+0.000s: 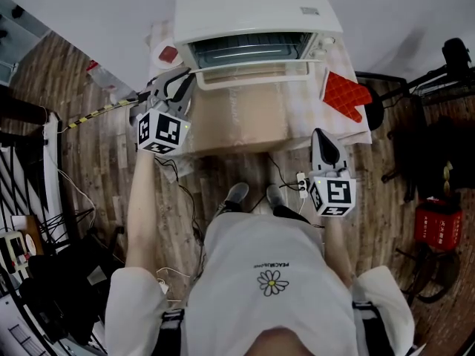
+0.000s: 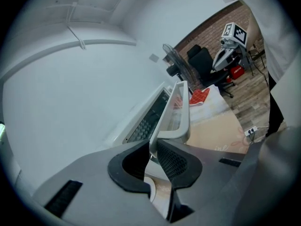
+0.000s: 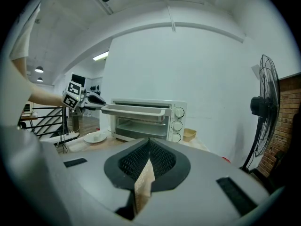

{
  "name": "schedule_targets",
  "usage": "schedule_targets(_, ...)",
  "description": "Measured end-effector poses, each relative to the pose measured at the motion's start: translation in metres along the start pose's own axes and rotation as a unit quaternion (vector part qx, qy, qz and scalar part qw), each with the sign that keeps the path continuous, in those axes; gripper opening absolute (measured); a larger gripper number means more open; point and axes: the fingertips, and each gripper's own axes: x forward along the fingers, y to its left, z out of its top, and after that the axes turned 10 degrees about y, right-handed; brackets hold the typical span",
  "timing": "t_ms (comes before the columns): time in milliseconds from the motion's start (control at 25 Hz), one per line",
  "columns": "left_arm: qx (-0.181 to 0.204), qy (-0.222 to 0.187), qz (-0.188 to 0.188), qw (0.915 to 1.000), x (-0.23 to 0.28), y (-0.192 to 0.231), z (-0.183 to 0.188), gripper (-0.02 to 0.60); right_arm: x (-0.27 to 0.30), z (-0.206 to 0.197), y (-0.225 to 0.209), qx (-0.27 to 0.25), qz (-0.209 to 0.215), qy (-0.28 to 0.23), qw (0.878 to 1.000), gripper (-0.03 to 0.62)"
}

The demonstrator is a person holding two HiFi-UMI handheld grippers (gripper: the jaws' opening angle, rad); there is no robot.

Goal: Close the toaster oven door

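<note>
The white toaster oven (image 1: 252,6) stands at the back of the table. Its glass door (image 1: 252,71) hangs partly open, sticking out roughly level towards me. My left gripper (image 1: 185,76) is at the door's left end, shut on the white door handle (image 2: 181,126); in the left gripper view the handle's edge is pinched between the pads (image 2: 174,161). In the right gripper view the door (image 3: 136,109) shows raised above the oven's open mouth. My right gripper (image 1: 320,133) hovers over the table's front right, away from the oven, shut with nothing in it (image 3: 149,147).
A red oven mitt (image 1: 345,95) lies on the table to the right of the oven. A white plate (image 3: 95,137) sits left of the oven and a small beige bowl (image 3: 189,134) right of it. A standing fan (image 3: 265,107) and a black chair (image 1: 386,106) are to the right. A power strip (image 1: 300,184) lies on the floor.
</note>
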Motion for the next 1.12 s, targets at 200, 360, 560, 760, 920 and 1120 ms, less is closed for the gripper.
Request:
schedule_targets(200, -0.003, 0.001, 0.007, 1.0000, 0.012, 0.015, 0.001, 0.051, -0.002, 0.000, -0.005, 0.002, -0.009, -0.001, 1.000, 0.011)
schedule_targets(360, -0.012, -0.001, 0.008, 0.9999, 0.018, 0.023, 0.000, 0.054, -0.004, 0.001, -0.009, 0.003, -0.016, -0.001, 1.000, 0.011)
schedule_targets(560, -0.015, 0.001, 0.008, 0.9999, 0.027, 0.034, -0.001, 0.055, -0.006, 0.001, -0.013, 0.004, -0.024, 0.000, 1.000, 0.011)
schedule_targets(760, -0.014, 0.004, 0.008, 0.9999, 0.035, 0.041, -0.001, 0.058, -0.004, 0.001, -0.016, 0.004, -0.028, 0.000, 1.000, 0.011)
schedule_targets(920, -0.015, 0.006, 0.023, 0.9996, 0.037, 0.045, -0.001, 0.061, -0.004, 0.001, -0.016, 0.001, -0.030, 0.002, 1.000, 0.011)
schedule_targets(1120, -0.012, 0.004, 0.029, 0.9995, 0.038, 0.046, -0.001, 0.061, -0.003, 0.000, -0.016, 0.001, -0.028, 0.004, 1.000, 0.011)
